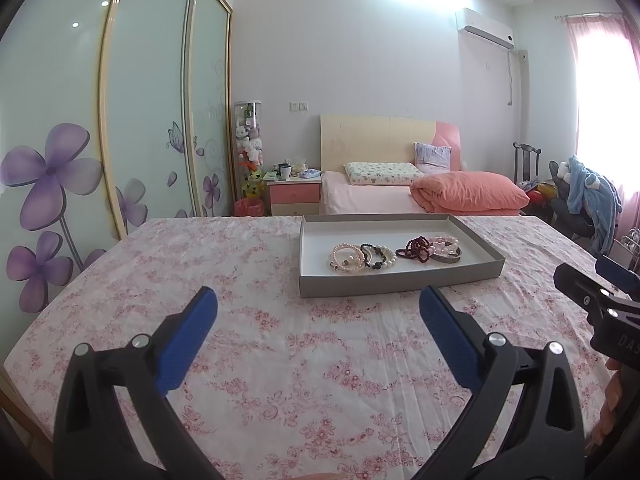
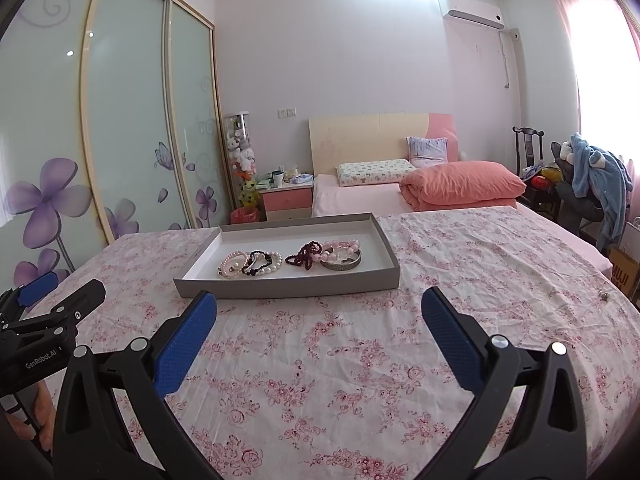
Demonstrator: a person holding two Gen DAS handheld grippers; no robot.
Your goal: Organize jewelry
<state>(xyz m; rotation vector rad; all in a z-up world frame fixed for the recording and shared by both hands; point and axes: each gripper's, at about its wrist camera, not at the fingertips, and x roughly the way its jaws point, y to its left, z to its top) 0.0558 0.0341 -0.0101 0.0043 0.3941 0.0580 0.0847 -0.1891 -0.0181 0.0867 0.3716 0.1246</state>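
Hovering above the floral-clothed table [image 2: 460,264], both the left gripper [image 1: 318,306] and the right gripper [image 2: 320,306] have their jaws spread wide and hold nothing, while the bracelets [image 2: 288,258] lie bunched in two clusters inside the shallow grey tray [image 2: 288,286] just ahead. Probably the next step is separating them, so reach over the near wall and pinch a single outer loop, such as the pearl bracelet [image 1: 346,260], lifting slowly lest overlapping strands drag along.
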